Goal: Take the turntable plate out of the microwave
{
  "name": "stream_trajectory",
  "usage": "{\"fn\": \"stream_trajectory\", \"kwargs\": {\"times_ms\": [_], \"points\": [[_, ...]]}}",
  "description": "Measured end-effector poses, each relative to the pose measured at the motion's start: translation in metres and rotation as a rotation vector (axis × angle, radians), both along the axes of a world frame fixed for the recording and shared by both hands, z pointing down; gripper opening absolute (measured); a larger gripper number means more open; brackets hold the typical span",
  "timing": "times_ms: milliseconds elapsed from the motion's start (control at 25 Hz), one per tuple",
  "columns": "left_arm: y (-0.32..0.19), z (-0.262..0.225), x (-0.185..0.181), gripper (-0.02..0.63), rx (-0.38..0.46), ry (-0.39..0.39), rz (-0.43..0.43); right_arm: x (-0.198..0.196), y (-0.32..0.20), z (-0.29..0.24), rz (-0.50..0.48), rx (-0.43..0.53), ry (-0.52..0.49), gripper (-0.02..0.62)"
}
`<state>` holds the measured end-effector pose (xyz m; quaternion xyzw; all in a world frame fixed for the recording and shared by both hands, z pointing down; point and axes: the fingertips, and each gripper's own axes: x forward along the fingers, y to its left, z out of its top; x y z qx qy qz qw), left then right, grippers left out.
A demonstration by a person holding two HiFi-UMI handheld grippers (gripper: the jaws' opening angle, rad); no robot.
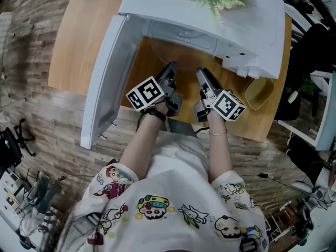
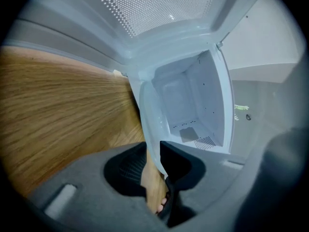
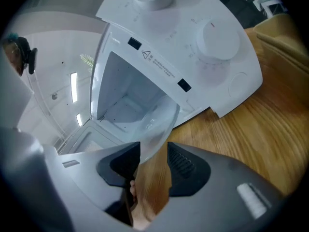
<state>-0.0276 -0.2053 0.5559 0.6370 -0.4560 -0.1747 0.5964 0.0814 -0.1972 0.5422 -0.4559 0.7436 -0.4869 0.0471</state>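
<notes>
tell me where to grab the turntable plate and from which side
Probably the near rim of the turntable plate, from the front, one jaw above and one below: it is a thin glass disc in front of the open microwave, so only its edge fits the jaws.

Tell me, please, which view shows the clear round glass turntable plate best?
The right gripper view: the clear round glass turntable plate shows its broad curved face, rim between the jaws. The head view gives a faint outline at the mouth of the white microwave; the left gripper view, only its edge-on rim.
</notes>
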Motion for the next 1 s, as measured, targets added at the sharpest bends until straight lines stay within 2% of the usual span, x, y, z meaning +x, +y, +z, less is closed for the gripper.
{"fn": "stream_trajectory", "kwargs": {"times_ms": [160, 560, 760, 1000], "points": [[-0.005, -0.001, -0.003, 0.1, 0.01, 0.006, -0.002, -0.007, -0.012, 0.005, 0.006, -0.022, -0.043, 0.173], [-0.034, 0.005, -0.01, 0.103, 0.018, -0.021, 0.001, -0.018, -0.039, 0.013, 0.021, -0.045, -0.113, 0.173], [-0.05, 0.007, -0.008, 0.103, 0.028, -0.034, 0.024, -0.025, -0.055, 0.016, 0.025, -0.074, -0.185, 0.164], [-0.057, 0.007, -0.009, 0.103, 0.027, -0.002, 0.002, -0.029, -0.069, 0.018, 0.045, -0.11, -0.293, 0.09]]}}
